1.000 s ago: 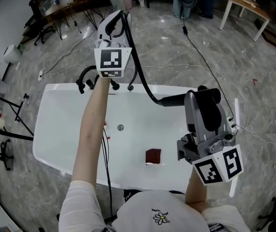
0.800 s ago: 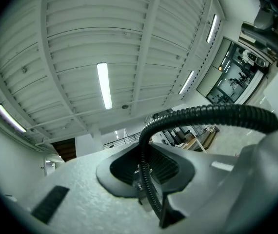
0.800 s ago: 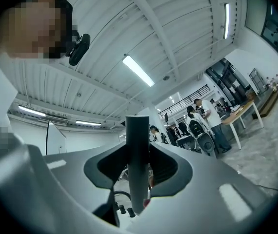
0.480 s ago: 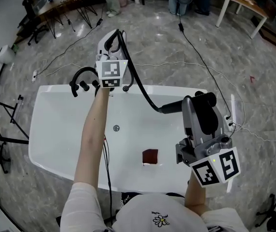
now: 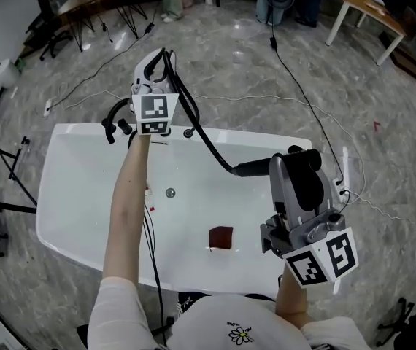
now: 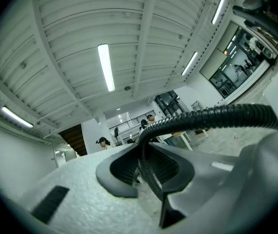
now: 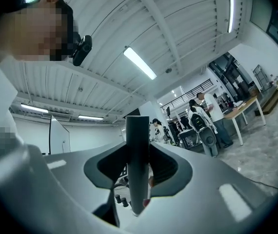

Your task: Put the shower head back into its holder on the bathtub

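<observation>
Shower head (image 5: 255, 168): dark grey, held level over the white bathtub (image 5: 62, 195), handle clamped in the closed jaws of the right hand-held gripper (image 5: 295, 159). Hose (image 5: 193, 126): black, ribbed, pinched by the left hand-held gripper (image 5: 155, 58) above the far rim. Black tap (image 5: 117, 119): far rim. Small black fitting (image 5: 187, 132): same rim, possibly the holder. Brown square (image 5: 220, 237): tub floor.

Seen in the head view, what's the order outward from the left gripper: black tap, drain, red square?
1. Black tap, on the bathtub far rim, beside the left gripper.
2. Drain, middle of the floor.
3. Red square, on the floor toward the near rim.
</observation>
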`<state>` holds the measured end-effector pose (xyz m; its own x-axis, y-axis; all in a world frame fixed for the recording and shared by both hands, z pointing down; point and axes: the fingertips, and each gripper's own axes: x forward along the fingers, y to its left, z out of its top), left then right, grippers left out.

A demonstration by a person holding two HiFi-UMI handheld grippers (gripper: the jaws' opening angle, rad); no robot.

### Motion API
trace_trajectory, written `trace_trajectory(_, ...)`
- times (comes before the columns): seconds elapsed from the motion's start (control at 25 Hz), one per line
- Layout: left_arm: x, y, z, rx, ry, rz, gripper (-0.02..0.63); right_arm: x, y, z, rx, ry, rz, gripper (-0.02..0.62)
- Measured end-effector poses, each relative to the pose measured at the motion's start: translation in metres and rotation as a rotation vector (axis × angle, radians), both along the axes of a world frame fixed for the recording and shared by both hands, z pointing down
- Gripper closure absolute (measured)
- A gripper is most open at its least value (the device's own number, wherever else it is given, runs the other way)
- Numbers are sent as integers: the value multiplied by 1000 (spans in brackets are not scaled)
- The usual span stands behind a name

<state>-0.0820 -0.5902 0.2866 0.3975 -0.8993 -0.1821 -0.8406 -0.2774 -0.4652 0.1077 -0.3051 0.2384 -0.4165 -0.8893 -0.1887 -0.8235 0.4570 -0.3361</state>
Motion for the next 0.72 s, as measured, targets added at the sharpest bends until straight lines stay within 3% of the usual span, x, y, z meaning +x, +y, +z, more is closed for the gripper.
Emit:
trace_trajectory(0.16, -8, -13, 0, -12, -85, -24, 545, 0, 0, -6, 17, -19, -10, 454)
trace_trajectory(0.32, -17, -17, 41, -106, -49, -45, 545, 1, -4, 0, 1, -5, -3, 454)
trace_trajectory(0.52, -22, -13, 124, -277, -20, -60, 545, -5, -7, 9, -24, 23, -1, 454)
trace_trajectory(0.72, -23, 8, 221, -515, 51, -89, 543, -9, -6, 9, -23, 53, -4, 454)
